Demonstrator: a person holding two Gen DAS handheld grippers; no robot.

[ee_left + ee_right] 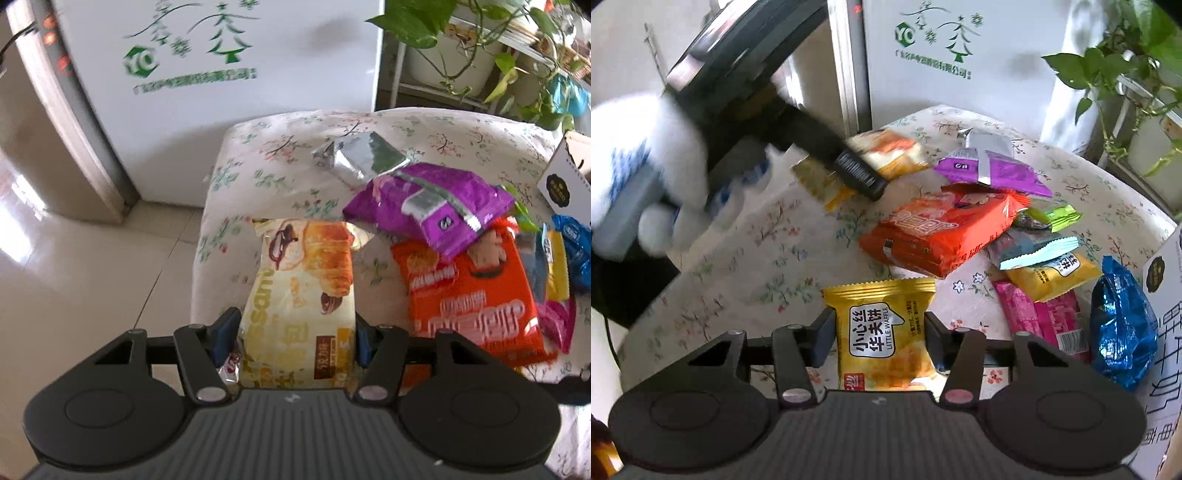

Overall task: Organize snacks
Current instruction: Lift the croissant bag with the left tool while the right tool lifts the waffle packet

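My left gripper point(295, 328) is shut on a cream croissant packet point(303, 295) and holds it over the left side of the floral-cloth table point(258, 158). My right gripper point(881, 334) is shut on a yellow waffle packet point(882, 332) above the table's near side. A pile of snacks lies on the cloth: an orange bag point(942, 229), a purple bag point(993, 171), a silver pouch point(360, 157), a blue foil bag point(1123, 321), a pink packet point(1038, 317) and another yellow waffle packet point(1052, 275). The left gripper and gloved hand point(646, 173) show in the right wrist view, holding the croissant packet point(886, 151).
A white carton with dark print point(1167, 325) stands at the table's right edge. A white appliance with a green tree logo point(221, 66) stands behind the table. Potted green plants on a rack point(480, 48) are at the back right. Tiled floor point(92, 258) lies to the left.
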